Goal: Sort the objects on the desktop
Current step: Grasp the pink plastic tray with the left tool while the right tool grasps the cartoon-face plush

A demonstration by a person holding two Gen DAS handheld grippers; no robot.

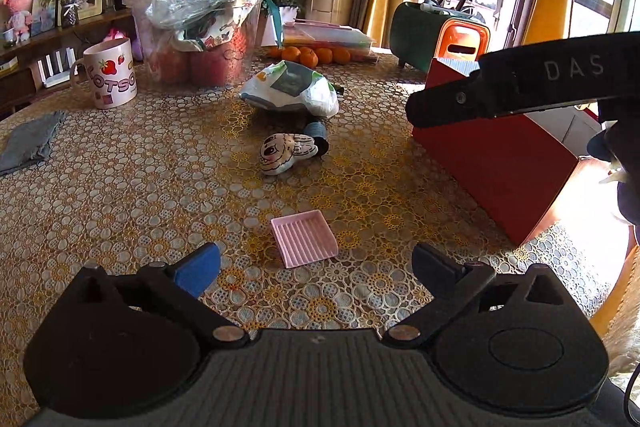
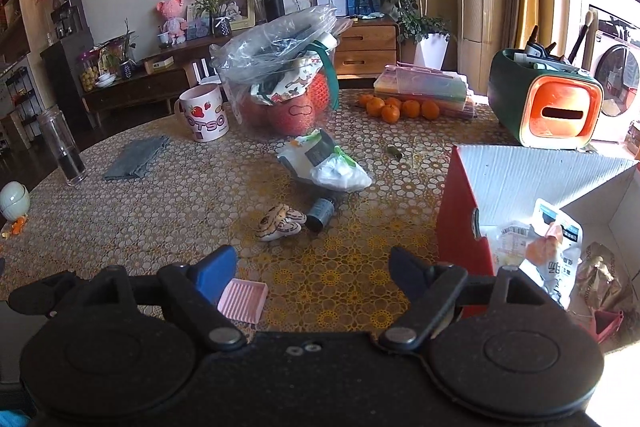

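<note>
Both grippers, left gripper (image 1: 316,263) and right gripper (image 2: 312,273), are spread wide and hold nothing. Just before the red box (image 1: 492,163), the pink tray (image 1: 304,238) lies on the tabletop (image 1: 140,187); it looks light, stiff and thin, so pinch one raised edge.

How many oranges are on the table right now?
6 visible, in a row at the far side of the table, in front of the stacked flat plastic boxes. More may hide behind them.
</note>
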